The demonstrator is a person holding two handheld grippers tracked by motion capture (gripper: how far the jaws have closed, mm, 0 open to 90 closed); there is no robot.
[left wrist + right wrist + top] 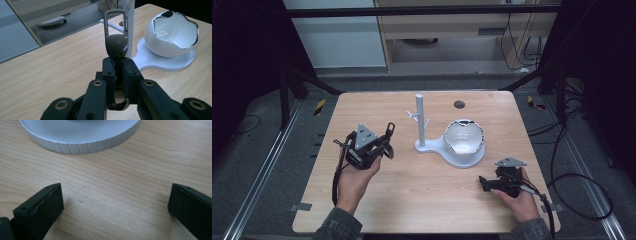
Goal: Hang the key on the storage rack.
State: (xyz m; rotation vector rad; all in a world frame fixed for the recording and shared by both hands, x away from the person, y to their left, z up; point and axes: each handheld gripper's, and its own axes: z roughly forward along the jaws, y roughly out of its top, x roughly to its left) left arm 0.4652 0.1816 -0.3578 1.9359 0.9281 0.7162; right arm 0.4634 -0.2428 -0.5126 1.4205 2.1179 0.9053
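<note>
My left gripper (120, 61) is shut on a grey-brown key fob (116, 45), whose metal clip loop (116, 21) sticks up past the jaw tips. In the high view the left gripper (384, 137) is held above the table's left half with the fob (389, 129) pointing toward a white stand. The stand has a post (420, 120) with short pegs, a flat base (434, 146) and a white bowl (464, 137) with a chrome rim. My right gripper (116, 200) is open, low over bare wood in front of the stand's base (75, 135). It sits at the front right (482, 182).
A small black round disc (459, 104) is set into the wooden table (412, 200) behind the bowl. Cables (572, 190) trail over the floor to the right. Dark frame legs stand at the far left and right corners.
</note>
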